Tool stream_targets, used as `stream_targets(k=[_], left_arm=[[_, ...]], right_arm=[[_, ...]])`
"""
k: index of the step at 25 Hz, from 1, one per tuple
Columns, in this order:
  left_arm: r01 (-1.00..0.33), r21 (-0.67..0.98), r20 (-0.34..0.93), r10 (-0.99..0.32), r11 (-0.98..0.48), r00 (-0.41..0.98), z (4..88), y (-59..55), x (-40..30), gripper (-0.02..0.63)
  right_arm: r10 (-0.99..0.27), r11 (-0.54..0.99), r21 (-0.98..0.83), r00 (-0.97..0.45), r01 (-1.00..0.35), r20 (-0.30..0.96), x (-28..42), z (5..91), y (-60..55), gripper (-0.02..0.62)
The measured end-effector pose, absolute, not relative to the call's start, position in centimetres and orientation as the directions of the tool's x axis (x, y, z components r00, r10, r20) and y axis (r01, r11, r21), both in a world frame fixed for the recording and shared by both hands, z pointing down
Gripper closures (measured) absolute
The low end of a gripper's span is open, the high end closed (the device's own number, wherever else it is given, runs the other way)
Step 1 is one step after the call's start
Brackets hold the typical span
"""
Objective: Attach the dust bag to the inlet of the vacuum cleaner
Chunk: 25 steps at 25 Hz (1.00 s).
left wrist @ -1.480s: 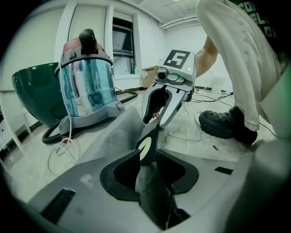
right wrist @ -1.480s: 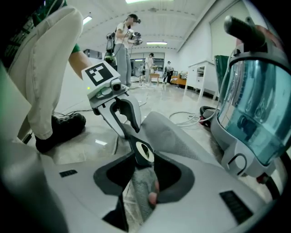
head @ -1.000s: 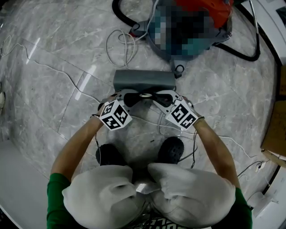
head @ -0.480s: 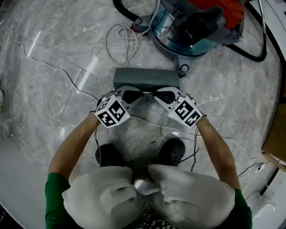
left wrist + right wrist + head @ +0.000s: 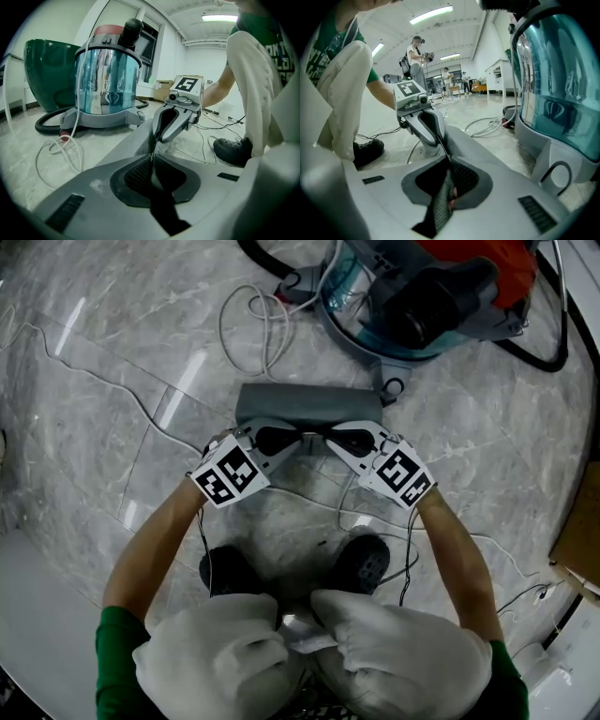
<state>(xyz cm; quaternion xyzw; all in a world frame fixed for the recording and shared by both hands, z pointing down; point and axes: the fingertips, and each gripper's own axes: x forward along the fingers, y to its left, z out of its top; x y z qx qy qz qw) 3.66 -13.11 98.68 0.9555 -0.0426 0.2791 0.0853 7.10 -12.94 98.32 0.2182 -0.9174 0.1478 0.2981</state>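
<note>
While both pairs of jaws have just been closing, I see my left gripper [image 5: 152, 158] and right gripper [image 5: 449, 165] each pinched narrow on the dust bag's [image 5: 305, 405] near edge, tips almost meeting. The vacuum cleaner [image 5: 422, 296] stands just beyond the bag.

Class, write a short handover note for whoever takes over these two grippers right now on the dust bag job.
Left gripper: jaws have just been closing; now shut on the bag's near edge.
Right gripper: the same, right beside the left one on that edge.
Bag: flat on the floor, just in front of the vacuum.
Done: bag gripped by both.
Left: lift it, bring it to the vacuum's inlet and attach it.
</note>
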Motion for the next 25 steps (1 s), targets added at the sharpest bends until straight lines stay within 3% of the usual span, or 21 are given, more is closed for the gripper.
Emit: stream_targets(k=[25], left_arm=[[-0.096, 0.107, 0.525, -0.026, -0.990, 0.851, 96.9, -12.4, 3.4, 0.580]], right_arm=[[-0.351, 0.873, -0.061, -0.709, -0.484, 0.612, 6.9, 95.7, -12.4, 0.560]])
